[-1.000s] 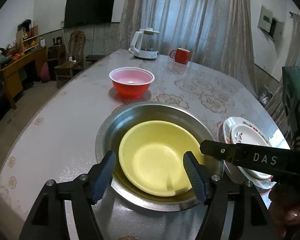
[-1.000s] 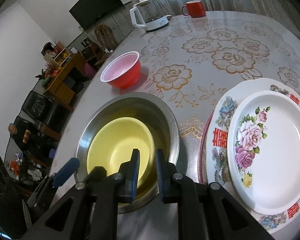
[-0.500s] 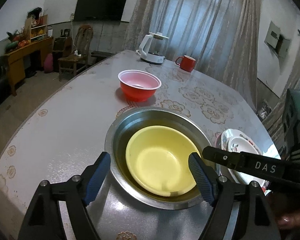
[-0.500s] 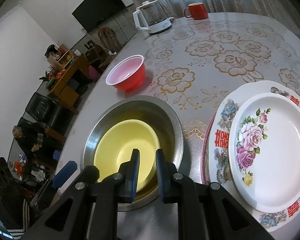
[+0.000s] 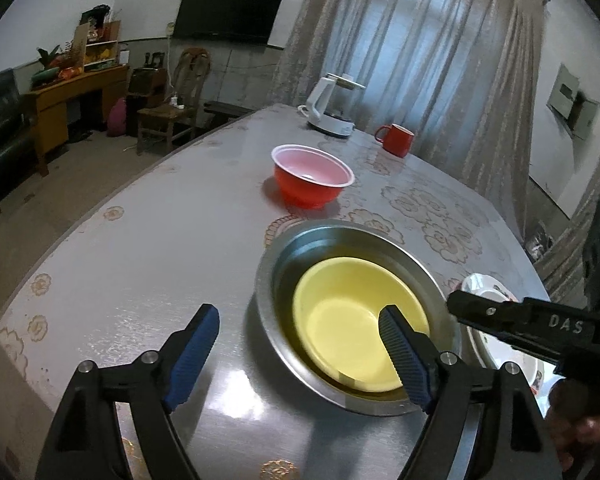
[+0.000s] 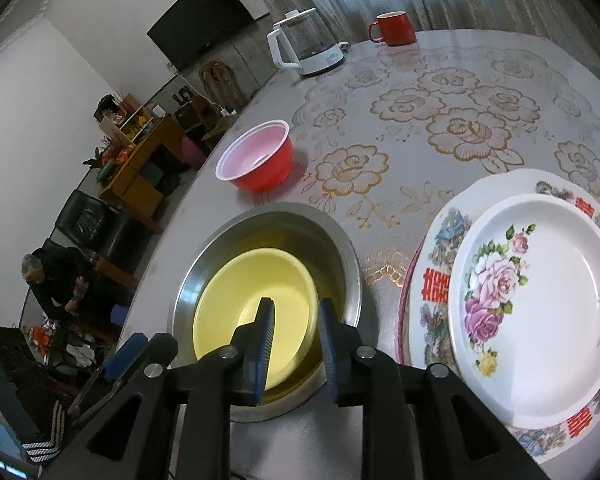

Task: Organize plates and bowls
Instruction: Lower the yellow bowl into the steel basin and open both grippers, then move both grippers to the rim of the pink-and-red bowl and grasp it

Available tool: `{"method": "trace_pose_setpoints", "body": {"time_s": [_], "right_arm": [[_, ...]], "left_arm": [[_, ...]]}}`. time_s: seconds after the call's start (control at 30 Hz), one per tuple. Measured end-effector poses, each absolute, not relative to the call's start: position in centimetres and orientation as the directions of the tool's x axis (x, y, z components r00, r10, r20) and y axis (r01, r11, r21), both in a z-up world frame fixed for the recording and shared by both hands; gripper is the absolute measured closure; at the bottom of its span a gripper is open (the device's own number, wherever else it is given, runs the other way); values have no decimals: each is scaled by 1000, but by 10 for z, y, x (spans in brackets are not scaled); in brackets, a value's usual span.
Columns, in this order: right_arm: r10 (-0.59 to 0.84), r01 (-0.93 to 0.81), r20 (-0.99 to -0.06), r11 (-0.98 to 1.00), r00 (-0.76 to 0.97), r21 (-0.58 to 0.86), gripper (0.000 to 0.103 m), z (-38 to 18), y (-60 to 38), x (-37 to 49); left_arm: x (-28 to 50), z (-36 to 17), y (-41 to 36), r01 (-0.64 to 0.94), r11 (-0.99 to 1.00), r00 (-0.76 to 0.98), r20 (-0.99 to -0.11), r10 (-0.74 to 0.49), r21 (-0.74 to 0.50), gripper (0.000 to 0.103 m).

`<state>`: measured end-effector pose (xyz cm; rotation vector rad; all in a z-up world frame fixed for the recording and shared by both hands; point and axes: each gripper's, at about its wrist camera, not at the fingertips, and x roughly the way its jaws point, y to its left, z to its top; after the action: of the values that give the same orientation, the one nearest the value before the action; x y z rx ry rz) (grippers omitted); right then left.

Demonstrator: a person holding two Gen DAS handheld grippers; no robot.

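Note:
A yellow bowl (image 6: 256, 300) sits nested inside a steel bowl (image 6: 340, 248) on the table. My right gripper (image 6: 296, 304) hangs over the yellow bowl's near right rim. Its jaws are opening, with the rim between the pads and a gap on each side. In the left wrist view the yellow bowl (image 5: 352, 320) and the steel bowl (image 5: 268, 276) lie to the right. My left gripper (image 5: 299, 316) is open above the steel bowl's left edge and holds nothing. A red bowl (image 6: 260, 160) stands alone further back. A small floral plate (image 6: 540, 312) rests on a larger plate (image 6: 436, 252).
A white kettle (image 6: 300, 46) and a red mug (image 6: 394, 28) stand at the table's far end. The table edge (image 5: 80, 224) curves along the left. A person (image 6: 56, 280) sits low beside the table, near a black sofa and a wooden cabinet.
My right gripper's jaws have parted from nearly shut around the yellow bowl's rim. My left gripper has slid left, away from the bowls, and its jaws have widened.

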<state>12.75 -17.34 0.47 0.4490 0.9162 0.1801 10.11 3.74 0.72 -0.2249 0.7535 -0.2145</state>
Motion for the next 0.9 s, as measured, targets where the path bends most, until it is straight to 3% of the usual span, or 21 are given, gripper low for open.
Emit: {"method": "trace_pose_setpoints", "body": {"time_s": [0.57, 0.67, 0.9], "right_arm": [[338, -7, -739, 911, 583, 412, 79, 23, -175, 164], [319, -25, -742, 925, 590, 378, 74, 31, -173, 180], [303, -52, -771, 942, 560, 333, 73, 36, -168, 223]], "left_arm": [[128, 5, 68, 20, 961, 714, -669, -206, -275, 20], [132, 5, 72, 4, 958, 717, -667, -204, -288, 19], [145, -1, 84, -40, 954, 703, -687, -184, -297, 17]]}}
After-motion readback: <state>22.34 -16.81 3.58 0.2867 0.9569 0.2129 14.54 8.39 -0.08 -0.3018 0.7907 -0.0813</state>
